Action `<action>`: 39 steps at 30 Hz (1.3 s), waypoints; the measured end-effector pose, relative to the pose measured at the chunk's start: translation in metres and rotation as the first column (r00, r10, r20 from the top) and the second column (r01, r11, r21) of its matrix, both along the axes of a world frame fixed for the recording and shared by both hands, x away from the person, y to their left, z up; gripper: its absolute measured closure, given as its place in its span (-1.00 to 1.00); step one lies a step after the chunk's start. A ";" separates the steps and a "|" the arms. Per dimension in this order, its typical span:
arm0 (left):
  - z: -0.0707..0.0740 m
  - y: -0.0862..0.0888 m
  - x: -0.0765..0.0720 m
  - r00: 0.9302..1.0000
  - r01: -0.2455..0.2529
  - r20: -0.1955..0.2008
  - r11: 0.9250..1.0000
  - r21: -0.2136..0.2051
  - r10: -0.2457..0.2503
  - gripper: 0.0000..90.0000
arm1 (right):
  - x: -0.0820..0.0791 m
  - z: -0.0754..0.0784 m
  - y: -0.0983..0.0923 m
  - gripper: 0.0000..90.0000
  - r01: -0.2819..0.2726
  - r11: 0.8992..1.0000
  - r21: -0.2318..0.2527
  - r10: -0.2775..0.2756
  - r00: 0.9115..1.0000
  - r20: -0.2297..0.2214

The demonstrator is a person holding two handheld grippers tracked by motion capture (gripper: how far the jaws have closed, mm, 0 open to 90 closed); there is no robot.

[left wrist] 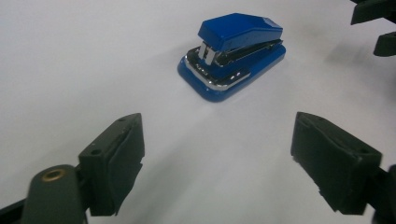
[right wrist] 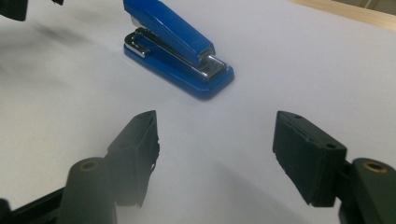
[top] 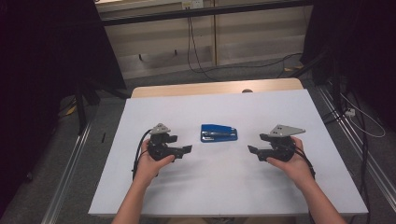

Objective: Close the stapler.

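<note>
Lying flat on the white table (top: 280,186), a blue stapler (top: 219,133) is seen midway between both grippers, touched by neither. The left gripper (top: 187,149) and right gripper (top: 252,150) are held with jaws spread wide, empty; fingertip detail is possibly blurred.
</note>
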State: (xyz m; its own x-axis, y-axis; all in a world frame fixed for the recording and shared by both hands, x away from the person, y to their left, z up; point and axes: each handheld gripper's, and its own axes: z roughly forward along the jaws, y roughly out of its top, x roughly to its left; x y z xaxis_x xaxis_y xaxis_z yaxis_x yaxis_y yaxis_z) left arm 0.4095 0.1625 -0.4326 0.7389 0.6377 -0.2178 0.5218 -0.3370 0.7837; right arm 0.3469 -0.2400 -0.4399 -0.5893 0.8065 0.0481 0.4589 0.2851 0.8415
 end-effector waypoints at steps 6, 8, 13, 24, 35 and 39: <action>0.000 0.017 -0.010 1.000 -0.023 0.015 1.000 0.007 0.023 -0.75 | -0.011 -0.001 -0.006 -0.46 0.021 1.000 0.006 -0.021 1.000 0.004; 0.000 0.021 -0.013 0.999 -0.026 0.022 0.999 0.019 0.026 -0.76 | -0.015 -0.001 -0.009 -0.46 0.025 1.000 0.006 -0.025 1.000 0.003; 0.002 0.034 -0.021 0.998 -0.043 0.034 0.999 0.016 0.043 -0.77 | -0.024 -0.004 -0.014 -0.49 0.032 0.999 0.005 -0.032 0.999 -0.001; 0.003 0.057 -0.034 0.997 -0.064 0.048 0.998 0.029 0.062 -0.77 | -0.037 -0.007 -0.019 -0.53 0.031 1.000 0.001 -0.031 0.999 -0.008; 0.000 0.076 -0.041 0.994 -0.097 0.053 0.994 0.043 0.094 -0.80 | -0.052 -0.010 -0.025 -0.56 0.033 0.999 0.003 -0.033 0.999 -0.007; -0.001 0.079 -0.043 0.994 -0.099 0.056 0.994 0.045 0.096 -0.80 | -0.057 -0.010 -0.025 -0.57 0.029 1.000 -0.009 -0.029 1.000 -0.002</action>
State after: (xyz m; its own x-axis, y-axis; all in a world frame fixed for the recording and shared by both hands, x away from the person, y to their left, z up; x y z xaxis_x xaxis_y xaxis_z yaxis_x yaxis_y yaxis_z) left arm 0.3664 0.2414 -0.4337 0.6827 0.7158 -0.1470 0.5112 -0.3240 0.7961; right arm 0.2902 -0.2654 -0.4503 -0.5658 0.8235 0.0420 0.4689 0.2794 0.8379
